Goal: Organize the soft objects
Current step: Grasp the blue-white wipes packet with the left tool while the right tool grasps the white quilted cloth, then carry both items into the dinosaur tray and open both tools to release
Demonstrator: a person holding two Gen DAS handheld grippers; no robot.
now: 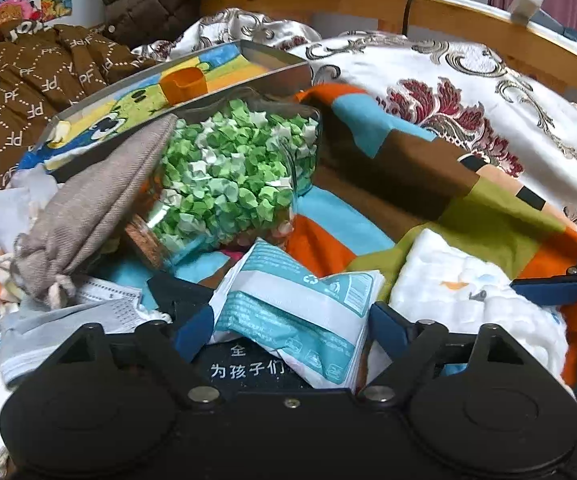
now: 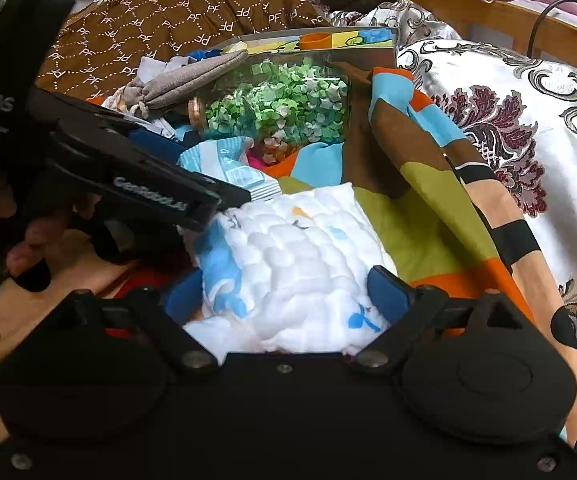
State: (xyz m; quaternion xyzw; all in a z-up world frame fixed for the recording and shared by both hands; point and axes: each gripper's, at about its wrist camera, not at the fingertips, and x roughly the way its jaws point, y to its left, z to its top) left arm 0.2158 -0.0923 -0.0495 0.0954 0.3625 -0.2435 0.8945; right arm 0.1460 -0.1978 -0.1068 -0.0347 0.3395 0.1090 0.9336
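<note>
In the left wrist view the left gripper (image 1: 290,326) fills the bottom of the frame with its blue pads spread wide, and a white and teal tissue packet (image 1: 288,312) lies between them; the pads stand close at either side of the packet, but whether they press on it cannot be told, so the jaws read as open around it. In the right wrist view the right gripper (image 2: 284,294) likewise sits at the bottom centre with its jaws wide, straddling a folded white quilted cloth (image 2: 288,256) with small blue and orange prints; the right pad lies against the cloth's edge, the left pad is just beside it, and no squeeze shows. The left gripper's black body crosses the left side of that same view, held by a person's hand (image 2: 28,232) at centre left, its tip near the cloth's upper left corner. Above the packet, mid-frame in the left view, a clear jar (image 1: 232,176) of green and white paper stars lies on its side with a cork stopper toward lower left. A grey-beige cloth pouch (image 1: 100,208) leans against the jar's left. Behind them sits a shallow tray (image 1: 272,66) holding an orange cup (image 1: 183,86). Everything rests on a bed with a colourful patchwork blanket (image 1: 488,216).
</note>
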